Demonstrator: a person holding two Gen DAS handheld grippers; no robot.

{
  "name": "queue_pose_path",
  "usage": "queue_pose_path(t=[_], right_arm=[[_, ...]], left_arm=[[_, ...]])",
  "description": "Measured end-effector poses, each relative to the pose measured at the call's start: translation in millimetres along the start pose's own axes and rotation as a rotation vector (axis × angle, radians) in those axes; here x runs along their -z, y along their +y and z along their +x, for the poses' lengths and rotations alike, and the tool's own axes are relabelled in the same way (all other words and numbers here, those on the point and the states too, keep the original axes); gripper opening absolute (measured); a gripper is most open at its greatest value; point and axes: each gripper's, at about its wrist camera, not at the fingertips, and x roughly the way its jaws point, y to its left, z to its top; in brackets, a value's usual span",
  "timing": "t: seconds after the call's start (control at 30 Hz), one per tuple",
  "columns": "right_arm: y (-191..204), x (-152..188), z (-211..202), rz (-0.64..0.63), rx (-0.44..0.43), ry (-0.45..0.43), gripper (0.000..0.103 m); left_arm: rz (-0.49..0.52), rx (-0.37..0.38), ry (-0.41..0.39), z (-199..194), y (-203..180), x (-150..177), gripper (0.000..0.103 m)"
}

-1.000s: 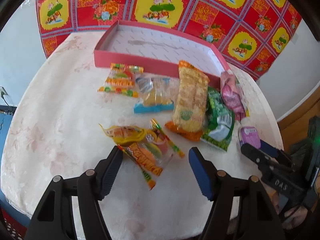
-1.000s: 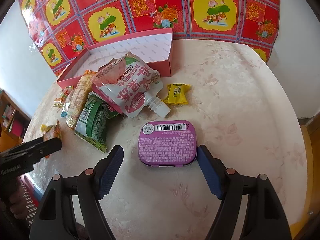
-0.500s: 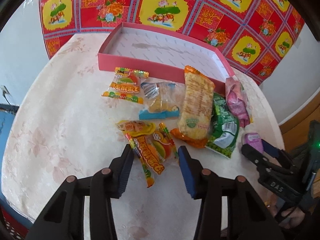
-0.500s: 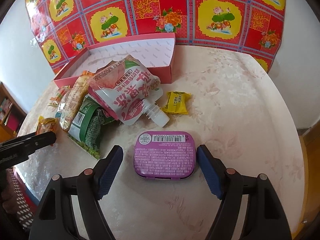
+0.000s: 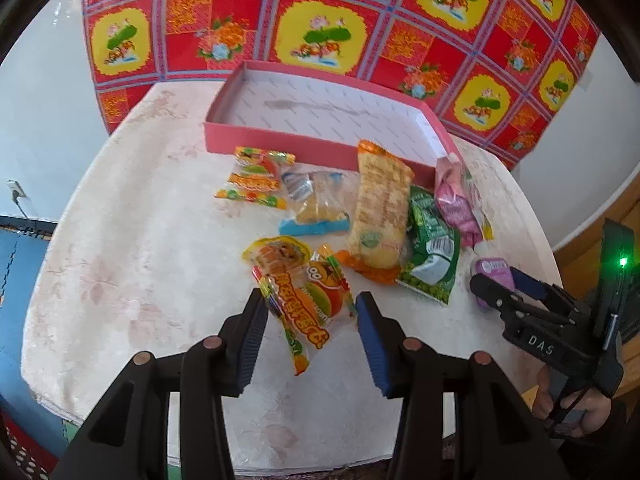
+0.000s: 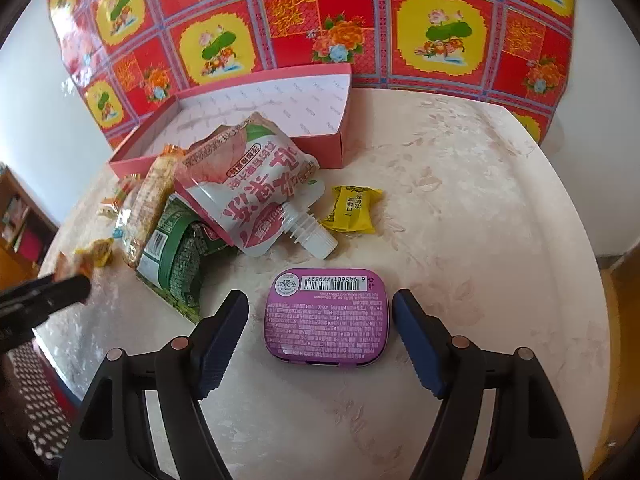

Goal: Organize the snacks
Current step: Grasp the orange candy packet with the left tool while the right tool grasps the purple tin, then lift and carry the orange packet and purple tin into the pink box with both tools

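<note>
A pink box (image 5: 280, 142) with a white inside stands at the back of the round table; it also shows in the right wrist view (image 6: 320, 148). My left gripper (image 5: 310, 304) is open, its jaws on either side of an orange burger candy packet (image 5: 308, 300) that lies on the table. My right gripper (image 6: 320, 308) is open, its jaws on either side of a purple tin (image 6: 326, 316) lying barcode up. The right gripper also shows in the left wrist view (image 5: 508, 284), with the tin (image 5: 490, 270) beside it.
Between box and grippers lie a second candy packet (image 5: 252, 178), a clear cake wrapper (image 5: 316, 204), a long cracker pack (image 5: 380, 208), a green bag (image 5: 432, 248), a pink spout pouch (image 6: 248, 184) and a yellow sweet (image 6: 352, 210). A red patterned cloth (image 5: 320, 20) hangs behind.
My left gripper has moved forward and narrowed around the burger candy packet. My right gripper has moved forward so that the purple tin lies between its jaws.
</note>
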Motion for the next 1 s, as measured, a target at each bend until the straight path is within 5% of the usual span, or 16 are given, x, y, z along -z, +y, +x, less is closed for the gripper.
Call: queue_pose_path(t=[0.37,0.77,0.87,1.0], right_arm=[[13.9,-1.2,10.5,-0.104,0.067,0.081,0.079],[12.6,-7.5,14.1,-0.133,0.048,0.156,0.079],[11.7,-10.4,12.3,-0.131,0.04,0.14,0.063],[6.5,-16.1,13.6,-0.096,0.024,0.144,0.063]], left_arm=[[-0.04,-0.009,-0.011,-10.0,6.3,-9.1,0.048],[-0.072,-0.027,-0.044,-19.7,10.8,-19.1,0.048],[-0.066,-0.023,-0.043,-19.6,9.2,-23.5,0.048],[-0.044,-0.016,-0.056,-22.7,4.4,-30.0,0.048]])
